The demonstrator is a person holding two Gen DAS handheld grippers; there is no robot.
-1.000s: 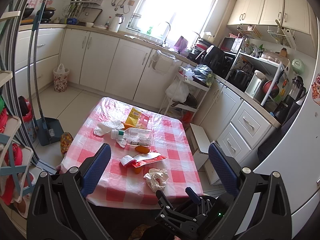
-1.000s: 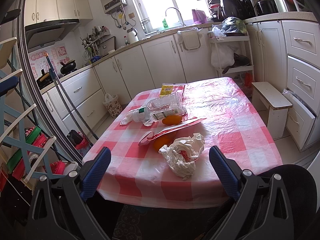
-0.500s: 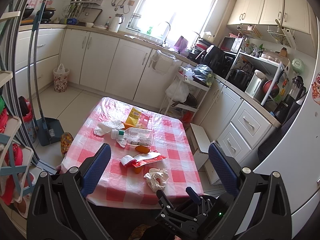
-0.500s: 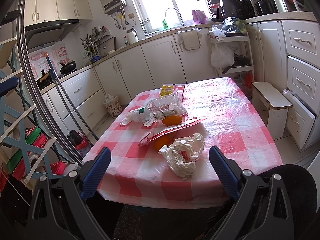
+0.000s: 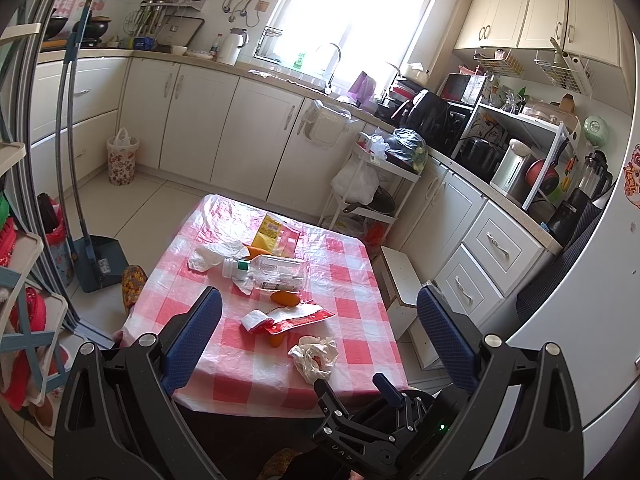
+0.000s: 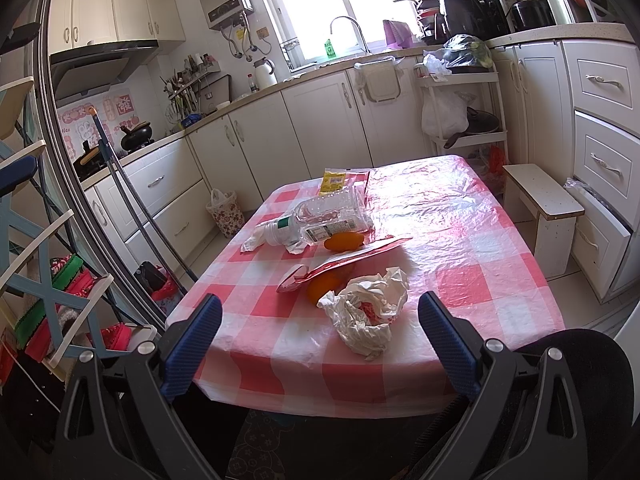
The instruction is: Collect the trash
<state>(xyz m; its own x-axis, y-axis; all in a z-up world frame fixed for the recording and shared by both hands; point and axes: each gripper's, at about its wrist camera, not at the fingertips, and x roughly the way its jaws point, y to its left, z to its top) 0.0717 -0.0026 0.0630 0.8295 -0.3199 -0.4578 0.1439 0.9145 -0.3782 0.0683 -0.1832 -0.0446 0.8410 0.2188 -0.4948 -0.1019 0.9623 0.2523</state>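
Trash lies scattered over the middle of a table (image 6: pixel 472 248) with a red-and-white checked cover, in a kitchen lined with cream cabinets (image 5: pixel 256 136). Both grippers hang off the near edge of that table, above it and touching nothing: the left gripper (image 5: pixel 318 334) is held high and looks down on the whole spread, while the right gripper (image 6: pixel 320 334) sits lower and closer, with its jaws wide apart. The left one's jaws are likewise spread wide with nothing between them. Largest of the litter is a clear bottle (image 6: pixel 320 222) lying on its side, cap end toward the left edge. Beyond it, toward the far edge, lies a yellow packet (image 5: pixel 274 232). A white bag (image 5: pixel 216 252) is crumpled just beside the bottle's neck. Nearest the grippers sits a crumpled wrapper (image 6: pixel 370 316), white with a red patch inside. Between it and the bottle lies a flat red packet (image 6: pixel 352 258), resting on one orange peel (image 6: pixel 324 288), with a second peel (image 6: pixel 344 241) touching the bottle.
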